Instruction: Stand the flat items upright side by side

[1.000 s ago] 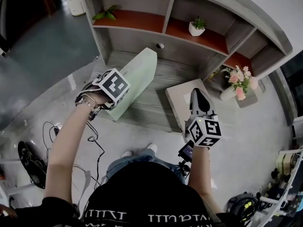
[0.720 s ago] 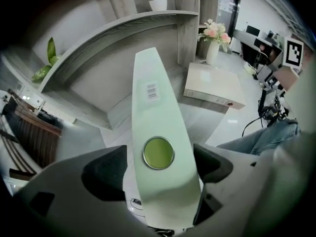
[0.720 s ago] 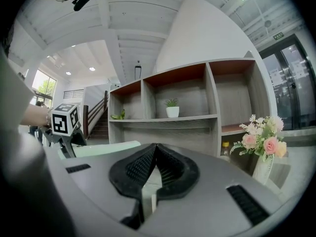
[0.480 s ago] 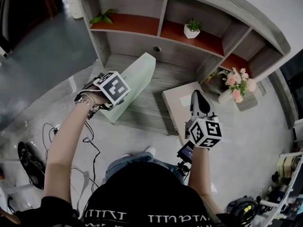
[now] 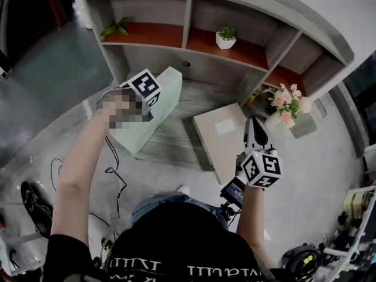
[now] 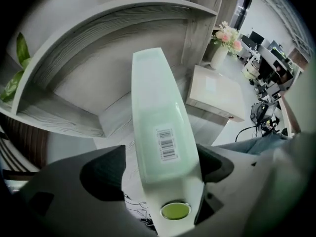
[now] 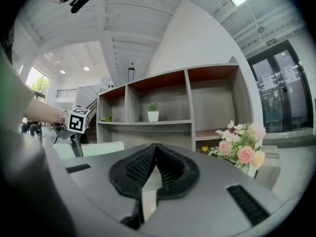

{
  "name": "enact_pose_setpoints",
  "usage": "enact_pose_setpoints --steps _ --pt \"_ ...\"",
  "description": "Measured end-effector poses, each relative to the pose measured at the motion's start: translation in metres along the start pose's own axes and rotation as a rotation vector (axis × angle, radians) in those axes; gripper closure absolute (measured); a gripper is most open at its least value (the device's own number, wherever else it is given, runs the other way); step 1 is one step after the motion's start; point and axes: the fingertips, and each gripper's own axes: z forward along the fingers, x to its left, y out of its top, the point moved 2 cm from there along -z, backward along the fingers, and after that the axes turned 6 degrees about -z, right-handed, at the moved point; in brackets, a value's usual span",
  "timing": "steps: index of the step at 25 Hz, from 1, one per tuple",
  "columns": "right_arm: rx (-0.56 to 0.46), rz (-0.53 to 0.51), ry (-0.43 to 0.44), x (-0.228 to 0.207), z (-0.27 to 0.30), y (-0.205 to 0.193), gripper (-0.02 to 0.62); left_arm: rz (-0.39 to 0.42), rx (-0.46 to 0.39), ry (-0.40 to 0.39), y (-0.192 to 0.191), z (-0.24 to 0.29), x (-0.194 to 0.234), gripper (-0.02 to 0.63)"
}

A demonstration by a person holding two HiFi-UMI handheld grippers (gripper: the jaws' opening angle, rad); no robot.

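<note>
green item (image 5: 138, 135): pale mint slab, barcode sticker (image 6: 166, 143) on its narrow top edge; stands upright on its long edge on the grey wood ledge (image 5: 176, 143).
beige item (image 5: 220, 148): white label (image 5: 225, 127) facing up; lies flat, apart to the right.

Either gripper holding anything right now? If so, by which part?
Nothing. Left gripper jaws just opened, straddling the near end of the green box, ungripped; right gripper shut, empty.
</note>
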Motion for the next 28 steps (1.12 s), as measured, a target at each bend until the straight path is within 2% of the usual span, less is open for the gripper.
enact_pose_setpoints --steps 5,7,12,16,21,28 --pt "0.007 0.006 -0.018 -0.018 -0.008 -0.004 0.581 -0.01 0.083 -0.012 0.007 0.019 -0.006 0.166" --pt "0.013 0.005 -0.02 -0.023 -0.011 -0.007 0.581 -0.012 0.103 -0.02 0.008 0.026 -0.011 0.224" --pt "0.025 0.004 -0.013 -0.033 -0.015 -0.013 0.581 -0.018 0.075 0.01 0.009 0.023 -0.014 0.288" --pt "0.026 0.0 0.005 -0.036 -0.013 -0.015 0.581 -0.043 -0.009 0.038 0.004 0.013 -0.022 0.299" --pt "0.028 0.004 0.024 -0.034 -0.01 -0.019 0.581 -0.1 -0.158 0.067 -0.008 -0.008 -0.027 0.304" --pt "0.025 0.007 0.064 -0.011 -0.003 -0.022 0.581 -0.242 -0.43 0.103 -0.024 -0.037 -0.014 0.304"
